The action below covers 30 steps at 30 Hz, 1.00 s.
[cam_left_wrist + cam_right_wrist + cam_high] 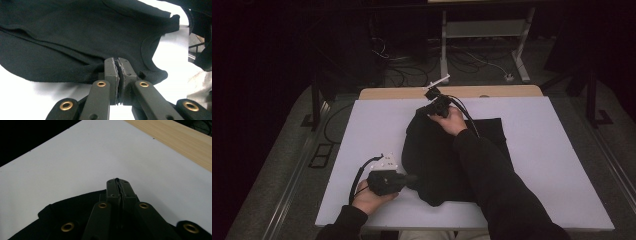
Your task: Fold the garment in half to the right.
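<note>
The left gripper [117, 65] has its jaws pressed together, pinching the soft hem of a black shirt [437, 160] near the front edge of the white table [552, 165]. The right gripper [119, 184] is squeezed tight on the shirt's far edge, near the wooden strip [175, 137] at the back.

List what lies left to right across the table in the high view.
left gripper → black garment → bare white table cover. The right gripper sits above the garment's far edge, so it has no clear place in the order.
</note>
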{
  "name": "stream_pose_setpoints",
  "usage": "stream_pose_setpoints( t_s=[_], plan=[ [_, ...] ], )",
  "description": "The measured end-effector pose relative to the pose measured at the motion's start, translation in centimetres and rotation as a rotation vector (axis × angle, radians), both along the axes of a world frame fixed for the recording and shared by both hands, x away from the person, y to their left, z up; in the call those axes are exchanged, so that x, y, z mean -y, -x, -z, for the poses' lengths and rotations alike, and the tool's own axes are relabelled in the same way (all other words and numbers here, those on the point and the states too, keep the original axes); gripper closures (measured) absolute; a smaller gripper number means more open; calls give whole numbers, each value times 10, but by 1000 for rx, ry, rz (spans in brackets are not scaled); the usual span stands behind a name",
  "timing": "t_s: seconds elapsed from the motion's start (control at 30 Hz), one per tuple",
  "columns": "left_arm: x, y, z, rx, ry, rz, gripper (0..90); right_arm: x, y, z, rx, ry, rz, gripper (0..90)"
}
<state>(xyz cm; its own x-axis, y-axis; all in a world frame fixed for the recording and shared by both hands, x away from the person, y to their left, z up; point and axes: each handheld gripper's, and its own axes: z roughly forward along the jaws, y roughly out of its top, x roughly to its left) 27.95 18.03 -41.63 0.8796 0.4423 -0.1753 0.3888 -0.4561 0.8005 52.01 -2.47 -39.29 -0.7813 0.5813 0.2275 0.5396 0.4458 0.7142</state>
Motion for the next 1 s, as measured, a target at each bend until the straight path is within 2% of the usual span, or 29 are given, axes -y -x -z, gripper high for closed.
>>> stream_pose_setpoints(
  t_s=[0.13,0.37,0.83,1.0],
  plan=[
    [3,0,-4,8,15,8,851,5,0,-4,6,-4,4,864],
    [8,-2,-10,16,9,25,852,13,2,-11,16,-6,6,864],
    [25,-10,-26,50,28,56,853,37,5,-25,42,-9,23,864],
    [34,-12,-29,56,11,85,853,47,6,-26,40,-12,40,864]
  ],
)
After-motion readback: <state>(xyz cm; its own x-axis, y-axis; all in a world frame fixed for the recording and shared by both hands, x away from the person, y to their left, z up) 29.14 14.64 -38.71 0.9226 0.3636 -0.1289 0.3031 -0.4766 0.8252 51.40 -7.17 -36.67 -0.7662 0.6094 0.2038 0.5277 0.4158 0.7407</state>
